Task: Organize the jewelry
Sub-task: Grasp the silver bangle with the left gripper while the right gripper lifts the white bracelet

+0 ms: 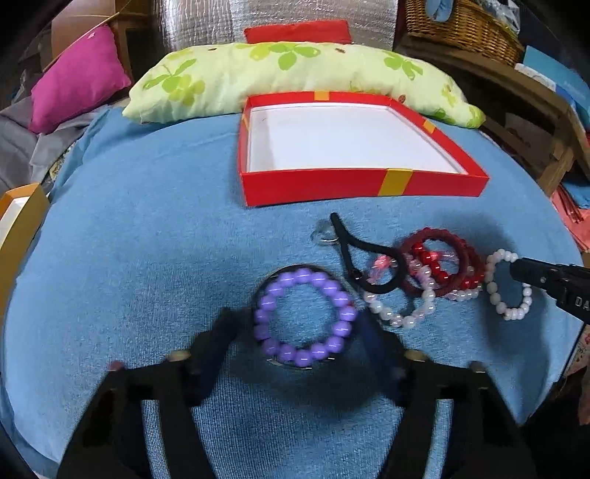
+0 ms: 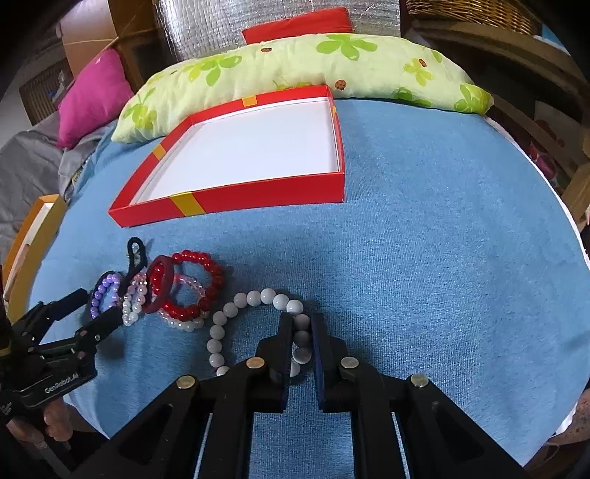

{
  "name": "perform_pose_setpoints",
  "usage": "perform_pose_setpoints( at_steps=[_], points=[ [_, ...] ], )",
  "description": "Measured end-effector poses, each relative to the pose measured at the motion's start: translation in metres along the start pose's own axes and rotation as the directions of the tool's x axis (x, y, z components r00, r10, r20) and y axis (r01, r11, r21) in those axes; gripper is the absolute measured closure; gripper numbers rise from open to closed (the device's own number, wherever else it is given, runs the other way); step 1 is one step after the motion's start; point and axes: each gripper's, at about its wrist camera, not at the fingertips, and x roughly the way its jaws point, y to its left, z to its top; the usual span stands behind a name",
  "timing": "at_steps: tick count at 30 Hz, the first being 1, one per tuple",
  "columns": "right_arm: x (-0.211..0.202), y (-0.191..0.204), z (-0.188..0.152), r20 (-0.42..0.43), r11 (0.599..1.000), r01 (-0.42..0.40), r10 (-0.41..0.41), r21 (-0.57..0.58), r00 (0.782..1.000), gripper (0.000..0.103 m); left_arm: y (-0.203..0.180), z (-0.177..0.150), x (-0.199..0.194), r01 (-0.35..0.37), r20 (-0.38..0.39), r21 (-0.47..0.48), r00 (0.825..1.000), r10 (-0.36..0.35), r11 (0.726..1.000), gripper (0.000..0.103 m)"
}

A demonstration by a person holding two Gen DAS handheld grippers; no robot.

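A purple bead bracelet [image 1: 304, 317] lies on the blue cloth between the wide-open fingers of my left gripper [image 1: 299, 324]; it also shows in the right wrist view [image 2: 104, 291]. My right gripper [image 2: 303, 324] is shut on one side of a white bead bracelet [image 2: 236, 313], also seen in the left wrist view [image 1: 507, 287]. A pile of red [image 1: 440, 263], pink and pearl bracelets [image 1: 402, 313] and a black cord [image 1: 354, 254] lies between them. An open red box [image 1: 354, 180] with a white inside stands behind.
A green flowered pillow [image 1: 295, 70] lies behind the box, a pink cushion [image 1: 77, 77] at far left. An orange box [image 1: 18, 221] sits at the left edge of the cloth. A wicker basket [image 1: 461, 25] and wooden furniture stand at right.
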Motion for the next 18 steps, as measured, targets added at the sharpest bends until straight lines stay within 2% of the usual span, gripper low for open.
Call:
perform_pose_setpoints(
  at_steps=[5, 11, 18],
  points=[
    [-0.007, 0.006, 0.001, 0.036, 1.0, -0.014, 0.014, -0.007, 0.999, 0.092, 0.005, -0.002, -0.007, 0.025, 0.012, -0.018, 1.0, -0.024, 1.0, 0.04],
    [-0.021, 0.01, 0.002, 0.099, 0.999, -0.05, 0.051, -0.011, 0.994, 0.092, 0.01, 0.0, -0.027, 0.041, 0.084, -0.022, 0.996, -0.039, 0.999, 0.04],
    [-0.03, 0.015, 0.005, 0.145, 0.997, -0.076, 0.078, -0.019, 0.986, 0.092, 0.012, 0.003, -0.032, 0.051, 0.102, -0.03, 0.994, -0.048, 0.998, 0.04]
  ],
)
